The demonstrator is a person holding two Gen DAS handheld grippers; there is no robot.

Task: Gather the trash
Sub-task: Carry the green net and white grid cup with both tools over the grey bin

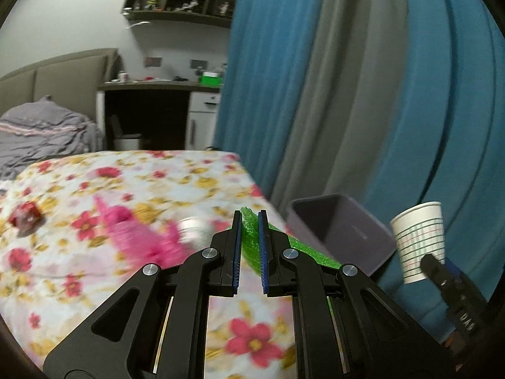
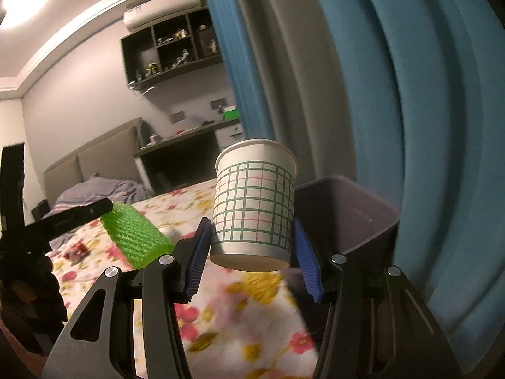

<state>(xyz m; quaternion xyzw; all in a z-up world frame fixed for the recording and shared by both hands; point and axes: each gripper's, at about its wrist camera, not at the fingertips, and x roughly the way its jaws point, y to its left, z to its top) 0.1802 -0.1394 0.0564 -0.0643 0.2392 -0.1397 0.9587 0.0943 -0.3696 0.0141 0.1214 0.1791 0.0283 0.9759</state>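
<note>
My left gripper (image 1: 250, 218) is shut on a flat piece of green bubble wrap (image 1: 251, 240), which sticks out to the right past the fingers; the same green bubble wrap (image 2: 137, 237) shows at the left of the right wrist view. My right gripper (image 2: 252, 237) is shut on a white paper cup with a green grid pattern (image 2: 254, 202), held upright above the bed's corner. That cup (image 1: 419, 240) also appears at the right of the left wrist view. A dark purple bin (image 1: 341, 230) (image 2: 347, 211) stands open just beyond both grippers, beside the bed.
The bed has a floral cover (image 1: 126, 189) with a pink wrapper (image 1: 139, 237), a small red item (image 1: 26, 218) and a blurred white object (image 1: 192, 227) on it. Blue and grey curtains (image 1: 347, 94) hang behind the bin. A desk (image 1: 157, 88) stands at the back.
</note>
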